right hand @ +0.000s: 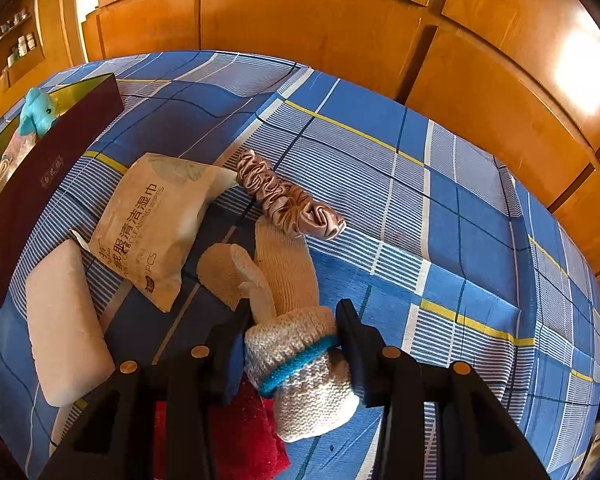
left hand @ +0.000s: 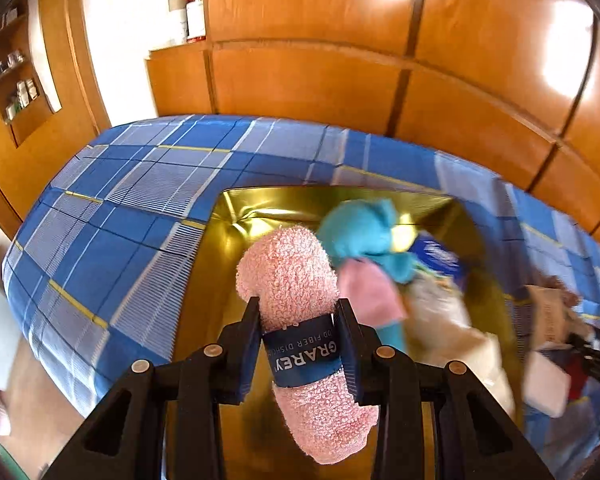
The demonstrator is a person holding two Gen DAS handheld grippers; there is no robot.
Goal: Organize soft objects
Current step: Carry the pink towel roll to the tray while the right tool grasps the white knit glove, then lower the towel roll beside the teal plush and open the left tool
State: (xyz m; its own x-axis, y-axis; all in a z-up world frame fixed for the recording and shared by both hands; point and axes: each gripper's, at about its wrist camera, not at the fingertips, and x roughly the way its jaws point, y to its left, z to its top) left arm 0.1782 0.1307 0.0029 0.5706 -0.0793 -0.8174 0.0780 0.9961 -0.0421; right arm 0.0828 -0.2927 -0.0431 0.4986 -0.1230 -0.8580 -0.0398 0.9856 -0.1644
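**Pink cloth over the box, glove caught on the bed**

The left gripper (left hand: 298, 344) has its jaws clamped on a rolled pink dishcloth (left hand: 296, 280) at its dark blue paper band; the roll hangs above the open gold-lined box (left hand: 236, 216) that sits on the blue plaid bed (left hand: 112, 216); this looks like the delivery step, and the next move calls for lowering the roll into the bare gold floor at the near-left side and letting go; the right half of the box is already crowded with a turquoise plush toy (left hand: 364, 232), a pink cloth (left hand: 370, 292) and pale fabric, blurred here, so the drop wants to stay left of them.

The right gripper (right hand: 290, 340) has its jaws pressed on the ribbed cuff of a cream knit glove (right hand: 288, 280), which lies on the bed over a red cloth (right hand: 244, 436); lifting it is likely next; just beside it lie a wipes packet (right hand: 156, 224), a white sponge block (right hand: 66, 320) and a satin scrunchie (right hand: 288, 200) touching the glove's fingers, which may drag along; the box's maroon wall (right hand: 40, 184) stands between glove and box.
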